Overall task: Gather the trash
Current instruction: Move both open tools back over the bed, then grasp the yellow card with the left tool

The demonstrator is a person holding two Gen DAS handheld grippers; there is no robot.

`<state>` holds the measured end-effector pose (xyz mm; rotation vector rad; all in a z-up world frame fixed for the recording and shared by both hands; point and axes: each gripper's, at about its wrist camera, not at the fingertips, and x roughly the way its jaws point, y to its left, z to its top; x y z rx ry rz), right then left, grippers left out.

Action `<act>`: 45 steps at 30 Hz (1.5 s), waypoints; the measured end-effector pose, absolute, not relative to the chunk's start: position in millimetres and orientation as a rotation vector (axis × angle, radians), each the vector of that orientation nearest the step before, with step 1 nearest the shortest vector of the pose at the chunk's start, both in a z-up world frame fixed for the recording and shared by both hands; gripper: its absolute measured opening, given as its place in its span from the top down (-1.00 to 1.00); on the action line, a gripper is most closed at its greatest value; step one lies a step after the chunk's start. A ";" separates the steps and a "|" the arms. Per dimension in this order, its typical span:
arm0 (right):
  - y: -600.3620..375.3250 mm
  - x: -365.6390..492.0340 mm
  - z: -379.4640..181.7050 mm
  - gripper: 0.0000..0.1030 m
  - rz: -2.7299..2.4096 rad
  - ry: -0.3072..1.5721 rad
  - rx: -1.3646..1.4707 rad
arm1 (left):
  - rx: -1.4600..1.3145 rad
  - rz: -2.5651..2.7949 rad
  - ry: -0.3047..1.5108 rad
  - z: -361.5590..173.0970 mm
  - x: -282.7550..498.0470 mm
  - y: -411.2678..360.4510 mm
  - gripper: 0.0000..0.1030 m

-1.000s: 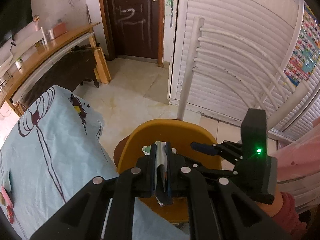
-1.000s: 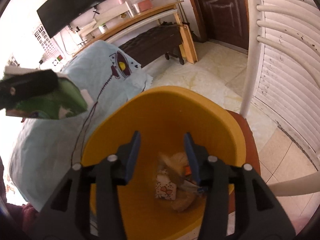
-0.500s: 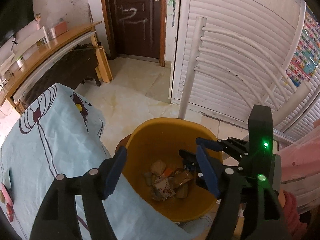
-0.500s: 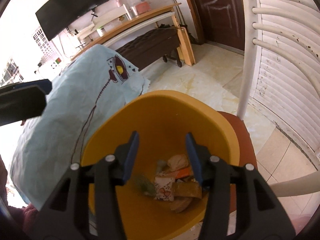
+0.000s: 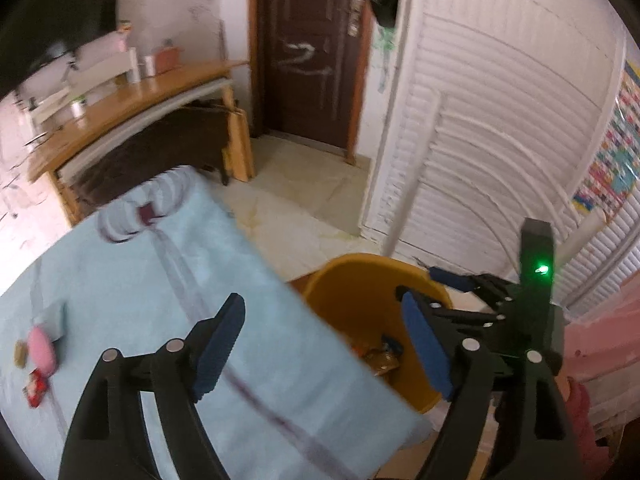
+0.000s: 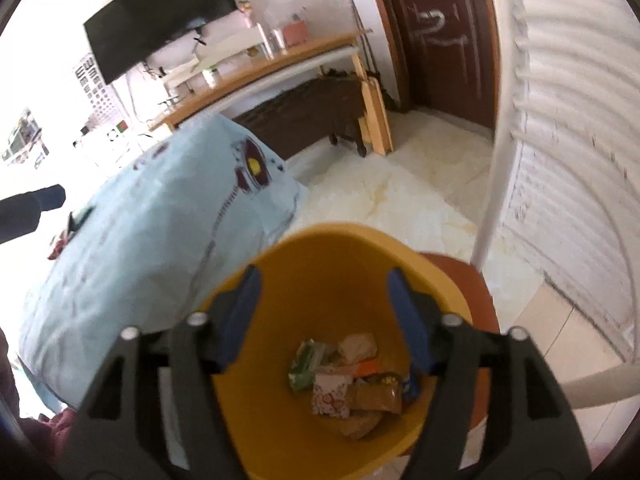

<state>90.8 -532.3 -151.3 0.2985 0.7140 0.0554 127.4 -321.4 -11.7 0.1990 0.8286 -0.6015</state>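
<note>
Trash already lies at the bottom of the yellow bin [image 6: 320,280]: a green wrapper [image 6: 306,364], a patterned packet [image 6: 330,394] and some brown pieces, low in the centre of the right wrist view. The right gripper [image 6: 324,316] hangs above the bin mouth, its jaws have just been opening, and its fingers are released with nothing between them. The left gripper [image 5: 320,344] is also released and empty; its jaws have just been opening too, and it now looks over the edge of the light blue tabletop [image 5: 160,280], with the bin at the lower right of its frame.

I judge that the dropping step is finished and the search for the next piece begins. More trash waits at the left edge of the left wrist view: a pink item [image 5: 42,350], a small red wrapper [image 5: 35,386] and a small brown piece [image 5: 20,354], close to each other on the cloth. The next move calls for one gripper to travel across the tabletop to this group, come down with fingers wide, and close on a single piece. The picture is blurred there, so I cannot tell exactly what each item is.
</note>
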 end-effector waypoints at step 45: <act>-209.7 186.4 -60.0 -0.58 0.559 0.747 -0.098 | -0.016 -0.096 0.867 -45.4 235.3 9.6 -0.62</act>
